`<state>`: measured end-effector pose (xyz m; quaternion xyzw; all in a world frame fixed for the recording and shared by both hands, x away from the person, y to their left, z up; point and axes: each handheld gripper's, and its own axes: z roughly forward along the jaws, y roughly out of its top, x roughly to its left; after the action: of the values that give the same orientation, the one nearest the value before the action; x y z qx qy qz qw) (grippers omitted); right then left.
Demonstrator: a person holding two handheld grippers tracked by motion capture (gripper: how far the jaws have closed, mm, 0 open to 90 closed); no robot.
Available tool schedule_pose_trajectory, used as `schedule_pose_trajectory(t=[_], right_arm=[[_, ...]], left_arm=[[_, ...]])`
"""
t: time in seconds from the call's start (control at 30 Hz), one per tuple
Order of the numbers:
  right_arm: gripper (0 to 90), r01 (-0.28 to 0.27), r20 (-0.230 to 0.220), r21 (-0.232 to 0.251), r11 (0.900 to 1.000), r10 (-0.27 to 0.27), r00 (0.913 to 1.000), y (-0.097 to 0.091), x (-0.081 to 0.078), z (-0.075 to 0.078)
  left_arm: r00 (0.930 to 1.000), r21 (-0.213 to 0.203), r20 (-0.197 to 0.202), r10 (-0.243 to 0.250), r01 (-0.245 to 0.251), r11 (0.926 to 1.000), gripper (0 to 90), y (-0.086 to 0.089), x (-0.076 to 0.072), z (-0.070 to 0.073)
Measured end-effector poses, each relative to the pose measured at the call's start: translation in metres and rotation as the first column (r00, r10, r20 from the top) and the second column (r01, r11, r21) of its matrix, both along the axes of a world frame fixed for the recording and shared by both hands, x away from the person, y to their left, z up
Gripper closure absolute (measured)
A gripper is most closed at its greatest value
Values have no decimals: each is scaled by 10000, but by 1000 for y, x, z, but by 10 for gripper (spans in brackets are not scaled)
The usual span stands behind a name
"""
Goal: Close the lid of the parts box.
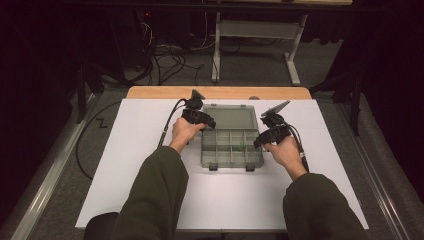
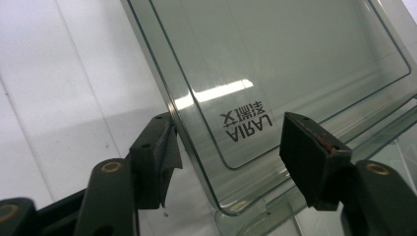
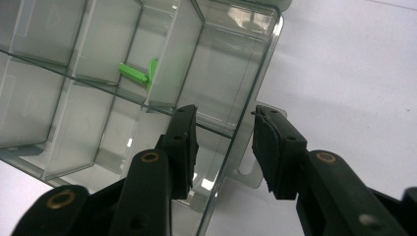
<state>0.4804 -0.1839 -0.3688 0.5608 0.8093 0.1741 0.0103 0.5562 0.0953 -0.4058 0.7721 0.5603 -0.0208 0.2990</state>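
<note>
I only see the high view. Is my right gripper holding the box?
Observer: No. The right gripper straddles the box's right wall, one jaw inside a compartment and one outside, with gaps on both sides.
Operator: What's that green speck?
Observer: Two small green pieces, lying in one compartment against a divider.
Operator: And my left gripper?
Observer: The left gripper has the lid corner between its jaws, unclamped, by some printed lettering.
</note>
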Motion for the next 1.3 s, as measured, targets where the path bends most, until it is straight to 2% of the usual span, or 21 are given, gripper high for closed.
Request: schedule_pose_trajectory(t=[0.33,0.37,0.4,0.7,0.97,1.3], right_arm=[[635,22,-2,-47,10000,-22,10000,1,0,0],[635,17,-3,-41,10000,-18,10000,0,0,0],[635,22,-7,-40,10000,-22,10000,1,0,0],[639,-20,93,-148,9999,21,10000,2,-1,0],[641,-21,162,-190,9998,24,9999,3,-2,0],[642,66,255,-171,9998,-61,9997,3,-4,0]], left_arm=[[9993,68,332,-154,152,9999,463,3,-4,7],[9986,-258,426,301,-290,9992,473,0,-5,7],[9989,42,429,-165,163,9999,483,4,-4,8],[9951,71,917,-372,367,9993,537,7,-11,20],[9846,500,1482,-931,866,9950,585,8,-23,34],[9675,1128,2019,-1522,1314,9849,620,6,-33,39]])
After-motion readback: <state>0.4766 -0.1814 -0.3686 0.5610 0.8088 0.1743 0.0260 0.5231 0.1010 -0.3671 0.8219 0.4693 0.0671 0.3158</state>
